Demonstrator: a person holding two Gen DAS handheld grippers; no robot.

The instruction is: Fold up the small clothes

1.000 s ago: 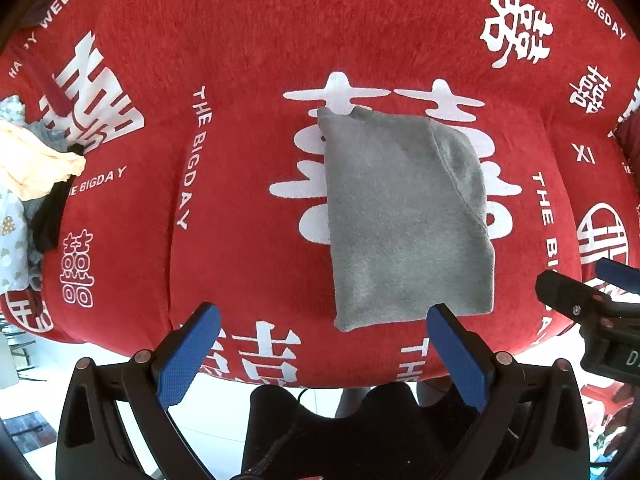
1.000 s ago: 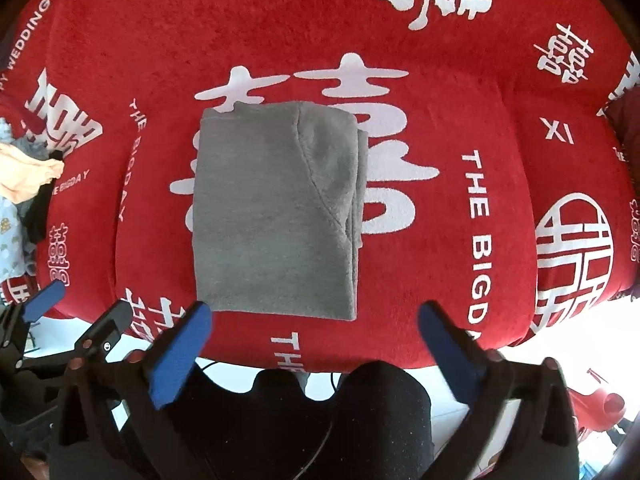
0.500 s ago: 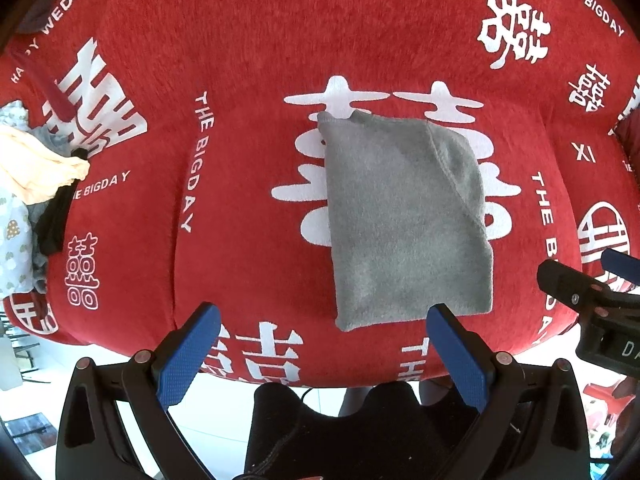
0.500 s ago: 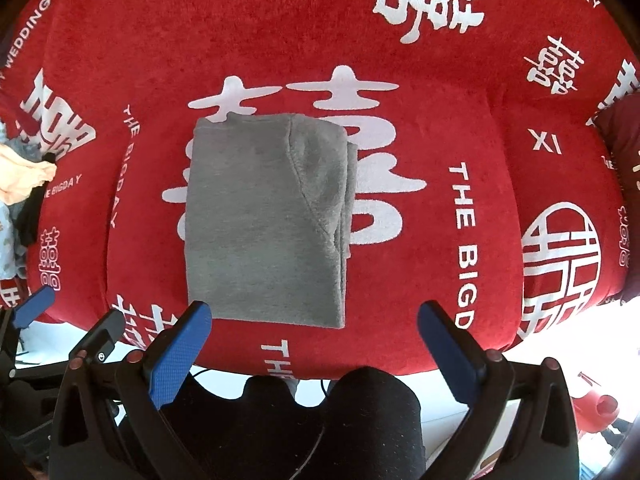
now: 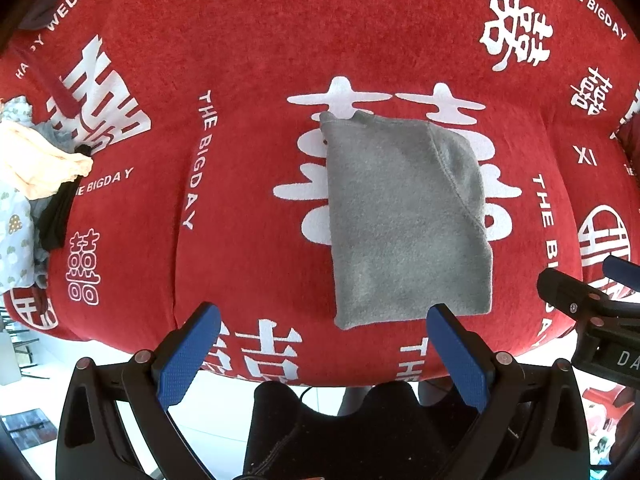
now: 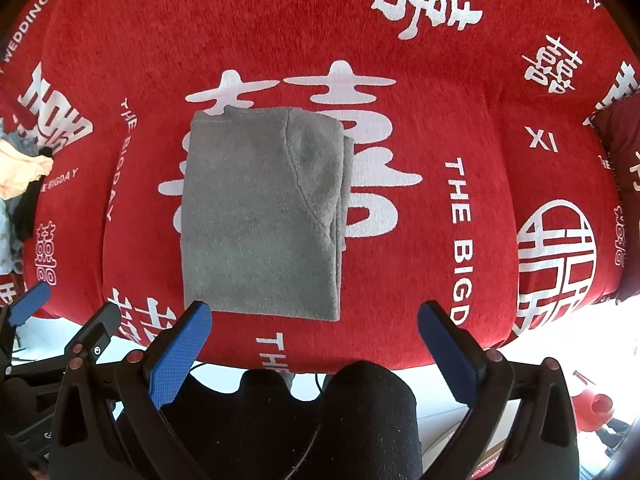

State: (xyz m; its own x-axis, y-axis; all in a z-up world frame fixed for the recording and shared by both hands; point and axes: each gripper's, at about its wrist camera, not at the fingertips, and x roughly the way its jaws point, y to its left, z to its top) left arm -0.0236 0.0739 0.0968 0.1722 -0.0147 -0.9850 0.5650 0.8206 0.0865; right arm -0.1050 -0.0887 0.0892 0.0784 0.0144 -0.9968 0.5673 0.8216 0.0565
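Note:
A grey fleece garment (image 5: 404, 216) (image 6: 260, 212) lies folded into a tall rectangle on the red cushion (image 5: 248, 60) (image 6: 440, 272) printed with white characters. My left gripper (image 5: 322, 324) hovers open near the cushion's front edge, its right blue pad close to the garment's near hem. My right gripper (image 6: 314, 322) is open too, its left pad just over the hem's left corner. Neither holds anything. Each gripper shows at the other view's edge: the right gripper (image 5: 592, 304) and the left gripper (image 6: 60, 320).
A heap of small clothes (image 5: 28, 184) (image 6: 20, 184), cream, black and patterned white, sits at the cushion's left end. A dark red pillow (image 6: 620, 140) lies at the far right. Dark trouser legs (image 6: 340, 420) fill the foreground below the cushion edge.
Both grippers stay open and nearly still. In the right wrist view the garment has drifted slightly lower and leftward, as the right gripper shifted a little.

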